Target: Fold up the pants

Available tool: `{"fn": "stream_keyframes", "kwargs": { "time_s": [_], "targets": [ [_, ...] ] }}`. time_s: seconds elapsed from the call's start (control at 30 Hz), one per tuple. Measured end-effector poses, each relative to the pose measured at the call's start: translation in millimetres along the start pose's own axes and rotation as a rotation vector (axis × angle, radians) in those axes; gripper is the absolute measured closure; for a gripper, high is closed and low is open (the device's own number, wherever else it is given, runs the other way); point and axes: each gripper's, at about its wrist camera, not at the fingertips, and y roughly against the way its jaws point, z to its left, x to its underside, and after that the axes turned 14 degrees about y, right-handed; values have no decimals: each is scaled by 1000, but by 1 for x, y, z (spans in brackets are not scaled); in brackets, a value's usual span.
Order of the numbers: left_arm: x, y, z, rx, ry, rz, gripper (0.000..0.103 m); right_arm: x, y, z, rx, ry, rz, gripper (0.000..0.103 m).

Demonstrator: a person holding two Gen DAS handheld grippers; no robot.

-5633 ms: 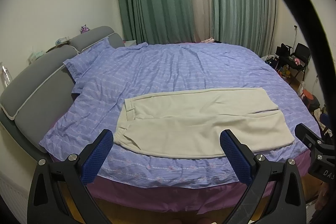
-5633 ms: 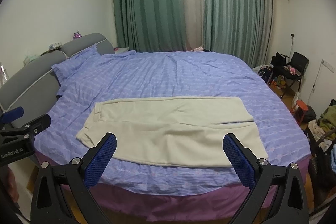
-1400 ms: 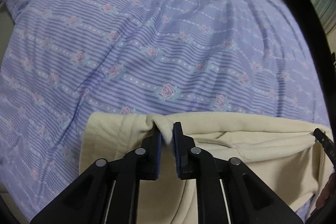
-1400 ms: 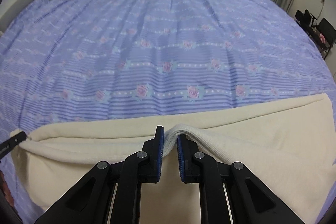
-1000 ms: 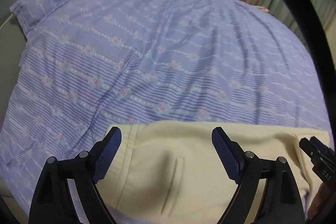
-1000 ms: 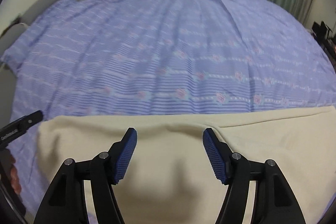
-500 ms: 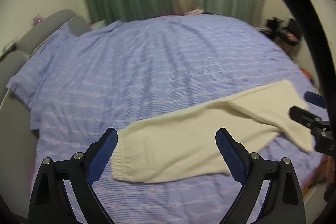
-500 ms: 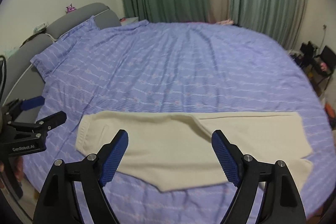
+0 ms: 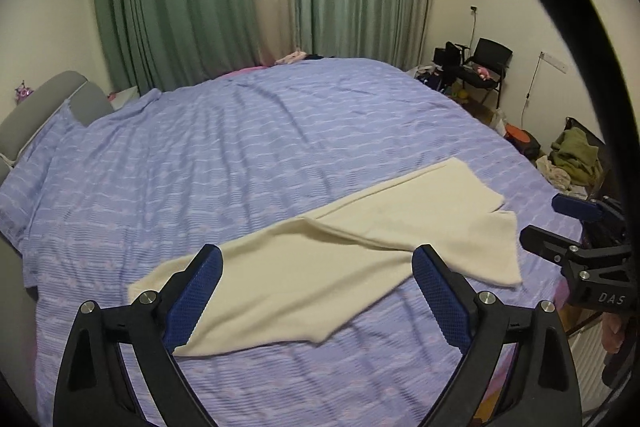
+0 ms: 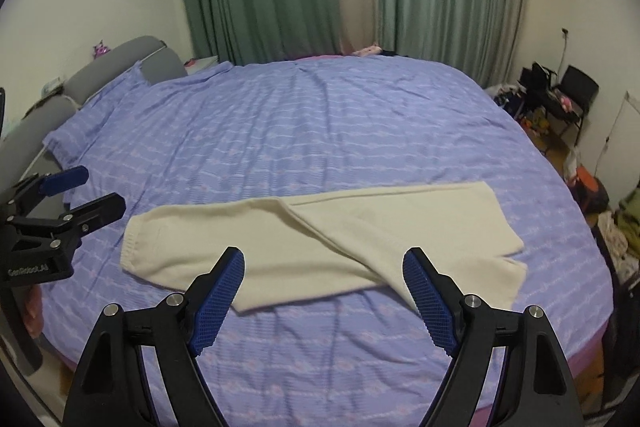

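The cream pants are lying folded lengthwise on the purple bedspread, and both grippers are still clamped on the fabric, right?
Not quite. The cream pants do lie folded lengthwise on the purple bedspread, but neither gripper grips them. The right wrist view shows the right gripper open and clear above the fabric; the left gripper is open too. Both have just been opening.

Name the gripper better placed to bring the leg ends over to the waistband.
Likely right: the right gripper, open and empty, hangs nearer the pants' leg ends; the left gripper is toward the waistband.
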Motion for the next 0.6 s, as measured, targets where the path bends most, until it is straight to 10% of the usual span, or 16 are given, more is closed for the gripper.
{"fn": "stream_keyframes", "kwargs": {
  "time_s": [0.6],
  "targets": [
    [66,-36,-166,-120,265,-11,6,72,-16,-189,-172,106,47,21]
  ]
}}
